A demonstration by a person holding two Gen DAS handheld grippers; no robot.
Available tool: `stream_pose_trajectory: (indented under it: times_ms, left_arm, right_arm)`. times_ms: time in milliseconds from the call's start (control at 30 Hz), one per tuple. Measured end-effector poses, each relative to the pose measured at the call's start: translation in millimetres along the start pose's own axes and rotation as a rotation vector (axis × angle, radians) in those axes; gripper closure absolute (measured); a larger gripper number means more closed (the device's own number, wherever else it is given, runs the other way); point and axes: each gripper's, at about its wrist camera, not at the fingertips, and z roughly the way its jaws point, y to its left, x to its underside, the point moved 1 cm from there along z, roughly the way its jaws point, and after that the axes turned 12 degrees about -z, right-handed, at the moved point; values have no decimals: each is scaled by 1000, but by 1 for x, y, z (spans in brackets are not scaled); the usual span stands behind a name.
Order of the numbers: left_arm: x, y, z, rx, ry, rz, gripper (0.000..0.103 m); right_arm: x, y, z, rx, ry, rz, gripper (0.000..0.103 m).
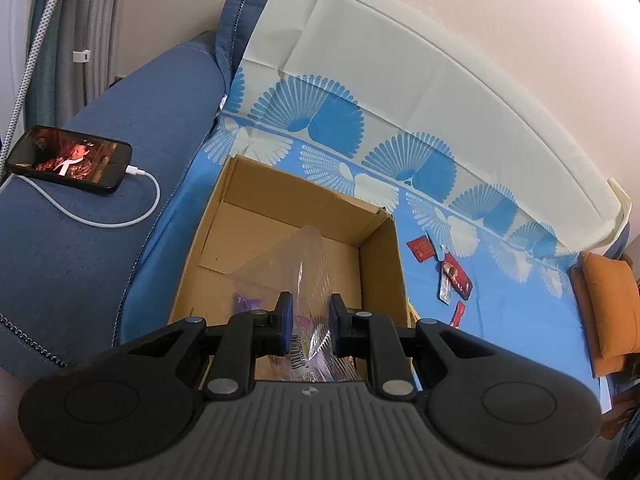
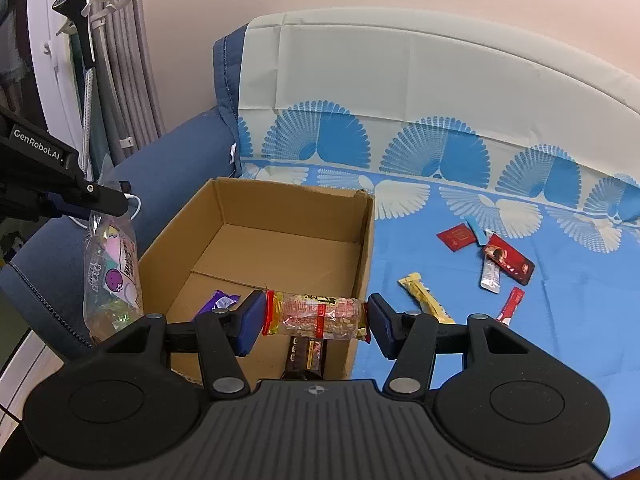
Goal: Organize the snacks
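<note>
I count a purple packet [image 2: 218, 301] and a dark bar [image 2: 307, 354] already in the cardboard box [image 2: 288, 204]; my right gripper [image 2: 316, 316] hangs spread around a rice bar [image 2: 316, 316] over it; my left gripper [image 1: 310, 320] pinches a clear bag [image 1: 308, 264] above the box; several snacks [image 2: 508, 260] wait on the blue sheet [image 2: 440, 300].
</note>
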Motion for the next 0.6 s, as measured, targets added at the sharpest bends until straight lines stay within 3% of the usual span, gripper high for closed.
stream_pose_trajectory:
  times_ms: [600]
  left_arm:
    - [-10,0,43,-35,34,27,83]
  right_arm:
    - [-16,8,44,-28,24,-32,45]
